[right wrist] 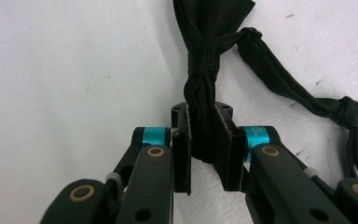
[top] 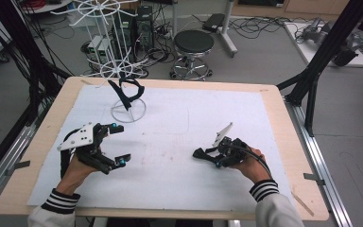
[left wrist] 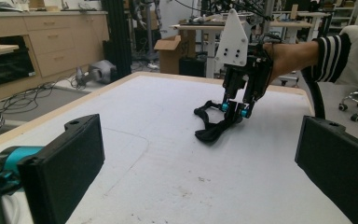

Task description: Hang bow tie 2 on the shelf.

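A black fabric band (top: 199, 152) with knotted straps lies on the white mat (top: 170, 123), right of centre. My right gripper (top: 216, 158) is shut on its bunched middle; in the right gripper view the pads (right wrist: 228, 149) squeeze the cloth (right wrist: 209, 28), and a knotted strap (right wrist: 345, 109) trails off to the right. The left gripper view also shows the right gripper (left wrist: 237, 109) standing over the band (left wrist: 209, 133). My left gripper (top: 119, 143) hovers open at the left with nothing between its jaws (left wrist: 198, 154). A second black band (top: 128, 94) hangs on a white wire stand (top: 123, 71).
The stand's ring base (top: 142, 111) rests on the mat at the back left. Behind the table are a black stool (top: 194, 45) and floor cables. Black frame posts (top: 312, 80) stand at the right. The wooden table edge (top: 283, 118) borders the mat.
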